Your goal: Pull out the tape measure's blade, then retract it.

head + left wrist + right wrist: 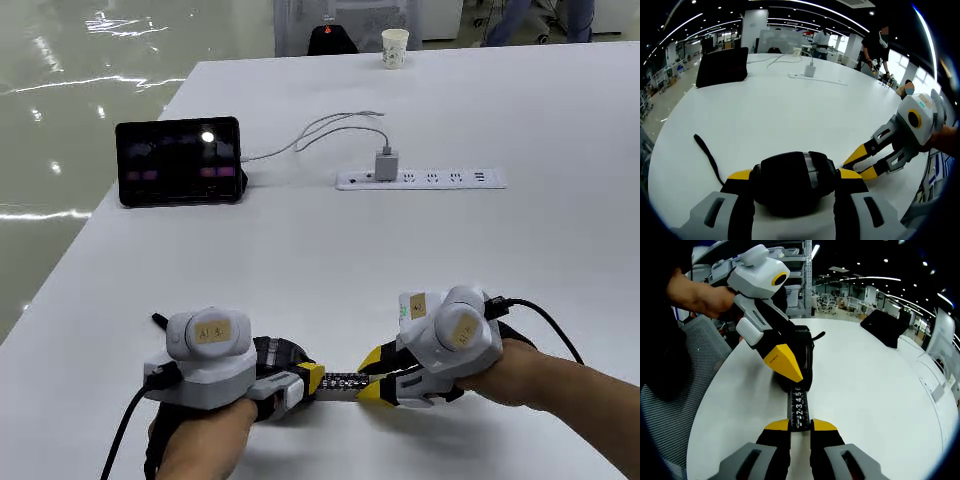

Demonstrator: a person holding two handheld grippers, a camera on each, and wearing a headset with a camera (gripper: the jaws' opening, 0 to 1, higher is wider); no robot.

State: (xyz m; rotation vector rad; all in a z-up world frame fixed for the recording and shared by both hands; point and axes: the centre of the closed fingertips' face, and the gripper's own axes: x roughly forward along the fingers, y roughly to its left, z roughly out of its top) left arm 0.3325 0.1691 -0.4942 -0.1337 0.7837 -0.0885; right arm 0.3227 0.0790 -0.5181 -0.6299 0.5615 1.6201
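A black tape measure (792, 182) sits on the white table, clamped between the yellow-tipped jaws of my left gripper (300, 380). In the head view its case (278, 355) shows just behind that gripper. A short length of black blade (799, 407) with white numbers runs out of the case (801, 357) toward my right gripper (800, 426), which is shut on the blade's end. In the head view the blade (340, 382) spans the small gap between the two grippers, with the right gripper (372, 375) at its right end. The right gripper (860, 165) also shows in the left gripper view.
A black tablet (180, 160) stands at the far left, with a white power strip (420, 179) and charger (386, 163) behind the work. A paper cup (395, 47) stands at the far edge. The tape's black wrist strap (707, 157) lies on the table to the left.
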